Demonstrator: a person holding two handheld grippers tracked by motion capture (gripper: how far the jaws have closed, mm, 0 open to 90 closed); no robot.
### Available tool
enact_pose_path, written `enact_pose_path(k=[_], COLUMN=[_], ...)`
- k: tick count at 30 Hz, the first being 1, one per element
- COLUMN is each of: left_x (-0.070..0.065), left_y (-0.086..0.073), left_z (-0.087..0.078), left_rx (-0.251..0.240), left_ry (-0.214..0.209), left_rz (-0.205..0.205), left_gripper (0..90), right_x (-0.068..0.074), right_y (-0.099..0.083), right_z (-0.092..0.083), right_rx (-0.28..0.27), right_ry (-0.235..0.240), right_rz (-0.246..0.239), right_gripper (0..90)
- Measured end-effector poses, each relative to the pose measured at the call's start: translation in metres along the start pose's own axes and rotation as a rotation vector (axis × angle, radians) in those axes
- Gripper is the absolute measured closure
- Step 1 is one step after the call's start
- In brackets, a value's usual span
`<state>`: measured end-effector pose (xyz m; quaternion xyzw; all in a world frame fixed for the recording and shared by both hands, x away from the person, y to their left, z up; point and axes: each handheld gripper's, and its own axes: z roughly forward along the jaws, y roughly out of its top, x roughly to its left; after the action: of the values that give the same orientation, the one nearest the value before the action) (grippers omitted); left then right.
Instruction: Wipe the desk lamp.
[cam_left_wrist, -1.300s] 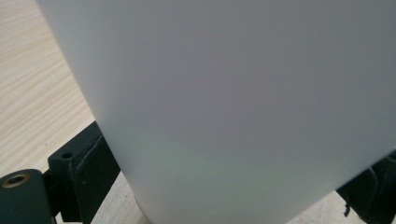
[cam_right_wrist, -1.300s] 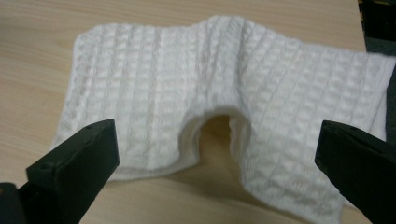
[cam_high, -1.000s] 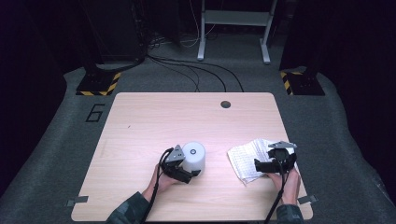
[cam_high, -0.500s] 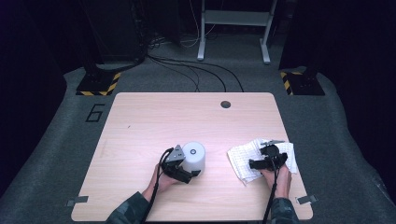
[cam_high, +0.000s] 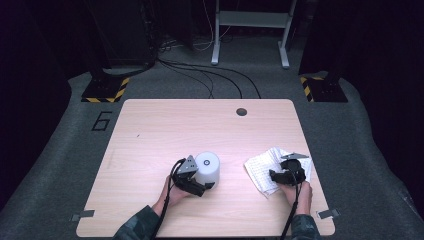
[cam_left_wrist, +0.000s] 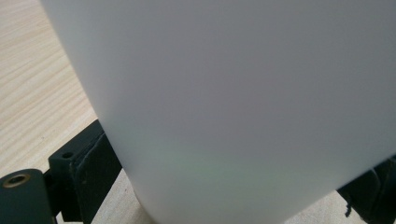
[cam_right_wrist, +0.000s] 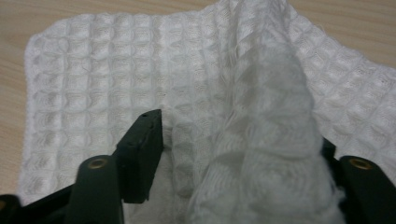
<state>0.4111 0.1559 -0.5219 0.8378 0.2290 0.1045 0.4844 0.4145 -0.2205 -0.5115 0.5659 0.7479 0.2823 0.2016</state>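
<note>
My white tub (cam_high: 207, 168) stands upright on the table (cam_high: 165, 125), near the front edge and a little left of the middle. Its flat lid faces up, so I cannot tell what is inside.

My left gripper (cam_high: 199, 184) comes at the tub from the front-left and is clamped on its side wall. In the left gripper view the tub (cam_left_wrist: 233, 102) sits squarely between the two black pads (cam_left_wrist: 95, 163), one pressed to each side low on the wall, with the bottom rim resting on the wood.

My right gripper (cam_high: 284, 175) is down on the white waffle cloth (cam_high: 265, 170), which lies crumpled toward the front right corner of the table, well apart from the tub. Its jaws have just been closing and now stand about halfway in, with a raised fold of the cloth (cam_right_wrist: 261, 116) bunched up between them. In the right gripper view the left pad (cam_right_wrist: 142, 149) touches the fold on one side, and the fabric reaches the other jaw too, so the fold is pinched. The rest of the cloth spreads flat on the wood beyond the jaws.
</note>
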Motion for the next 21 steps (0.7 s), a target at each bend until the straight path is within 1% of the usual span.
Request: enact_pose_path(k=[4,6,8,9,10,11,12,16,17,18,19,20,21], left_x=[-0.0003,-0.0003,-0.0003,-0.0002,-0.0001,0.0000,0.0003,0.0004,0.0004,0.0006,0.0007,0.0007,0.0007], left_y=[0.0000,0.0000,0.0000,0.0000,0.0000,-0.0001,-0.0001,-0.0002,-0.0002,-0.0001,-0.0001,-0.0001,0.0000], left_z=[0.0001,0.0002,0.0001,0.0001,0.0001,0.0001,0.0000,0.0001,0.0001,0.0000,0.0000,0.0000,0.0000], left_rx=[0.001,0.001,0.002,0.002,0.001,0.002,0.002,0.003,0.003,0.005,0.005,0.005,0.005], left_ry=[0.002,0.002,0.002,0.001,0.001,0.001,0.000,0.000,0.000,-0.001,-0.001,-0.001,-0.001], left_rz=[0.005,0.005,0.006,0.005,0.006,0.005,0.006,0.005,0.005,0.010,0.010,0.010,0.010], left_gripper=[6.6,6.6,6.6,6.6,6.6,6.7,6.6,6.5,6.5,6.5,6.5,6.5,6.5], right_x=[0.0015,0.0021,0.0019,0.0015,0.0020,0.0006,0.0008,-0.0017,-0.0014,-0.0011,-0.0001,0.0007,0.0015], right_y=[-0.0003,0.0002,0.0017,0.0023,0.0030,0.0034,0.0034,0.0027,0.0026,0.0030,0.0031,0.0028,0.0030], right_z=[-0.0013,-0.0023,-0.0026,-0.0023,-0.0021,-0.0022,-0.0025,-0.0029,-0.0023,-0.0028,-0.0027,-0.0020,-0.0018], right_rx=[-0.012,-0.005,0.007,0.007,0.011,0.012,0.013,0.008,0.002,0.010,0.008,-0.001,-0.003], right_ry=[-0.002,0.003,0.003,0.003,0.001,0.008,0.009,0.008,0.000,-0.001,-0.007,-0.011,-0.010], right_rz=[0.011,0.022,0.026,0.016,0.025,0.021,0.035,0.042,0.041,0.041,0.039,0.024,0.016], right_gripper=[53.2,57.8,59.7,60.9,62.2,63.3,65.2,70.4,70.6,70.9,73.0,75.3,75.3])
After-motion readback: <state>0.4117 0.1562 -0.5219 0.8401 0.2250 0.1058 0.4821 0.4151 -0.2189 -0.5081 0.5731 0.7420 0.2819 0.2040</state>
